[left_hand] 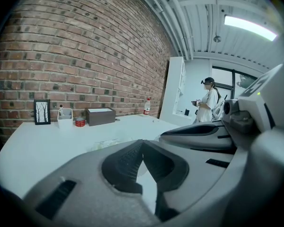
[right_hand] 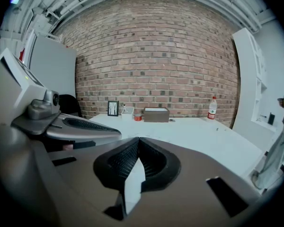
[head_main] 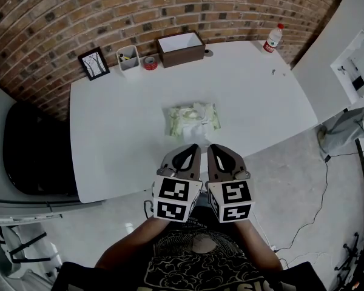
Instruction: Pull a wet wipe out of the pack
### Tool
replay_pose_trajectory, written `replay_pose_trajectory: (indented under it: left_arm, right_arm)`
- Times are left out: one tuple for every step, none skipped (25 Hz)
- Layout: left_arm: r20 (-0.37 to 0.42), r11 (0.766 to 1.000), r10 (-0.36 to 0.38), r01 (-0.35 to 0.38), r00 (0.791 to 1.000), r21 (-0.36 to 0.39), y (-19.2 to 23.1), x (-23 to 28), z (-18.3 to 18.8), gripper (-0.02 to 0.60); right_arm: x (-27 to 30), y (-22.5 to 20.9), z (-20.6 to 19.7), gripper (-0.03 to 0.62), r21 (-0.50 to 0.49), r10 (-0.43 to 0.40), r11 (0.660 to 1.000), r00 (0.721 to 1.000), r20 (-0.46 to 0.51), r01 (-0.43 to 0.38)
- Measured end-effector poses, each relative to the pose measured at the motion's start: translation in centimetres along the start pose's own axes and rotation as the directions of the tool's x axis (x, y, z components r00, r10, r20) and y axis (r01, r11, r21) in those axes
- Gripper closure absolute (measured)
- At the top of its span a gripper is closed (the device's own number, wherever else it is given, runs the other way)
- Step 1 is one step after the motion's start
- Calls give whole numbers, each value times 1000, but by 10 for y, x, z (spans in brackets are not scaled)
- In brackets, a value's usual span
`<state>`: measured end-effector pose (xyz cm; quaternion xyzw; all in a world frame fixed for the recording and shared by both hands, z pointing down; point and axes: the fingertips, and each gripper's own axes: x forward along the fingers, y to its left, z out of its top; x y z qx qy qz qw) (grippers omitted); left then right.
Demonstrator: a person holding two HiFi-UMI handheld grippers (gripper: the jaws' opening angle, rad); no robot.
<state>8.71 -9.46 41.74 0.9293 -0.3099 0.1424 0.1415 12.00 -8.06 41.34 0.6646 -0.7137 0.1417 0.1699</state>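
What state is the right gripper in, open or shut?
Shut. The right gripper shows its jaw tips meeting, nothing between them; it hangs short of the wet wipe pack.

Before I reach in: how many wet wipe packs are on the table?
1. The wet wipe pack lies flat near the middle of the white table, just ahead of the left gripper and right gripper, both shut and empty. No other pack shows.

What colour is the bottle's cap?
The bottle cap is red, clearest in the head view.
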Motion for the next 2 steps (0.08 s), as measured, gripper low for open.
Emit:
replay_pose_trajectory:
  left_arm:
    - [0,1000,1,-1,1000,0,0,0,1,569]
    - [0,1000,2,-2,1000,-1,0,0,1,569]
  right_arm:
    - [0,0,1,577,-2,0,1000,1000,0,0]
    - [0,0,1,577,-4,1,1000,1000,1,-1]
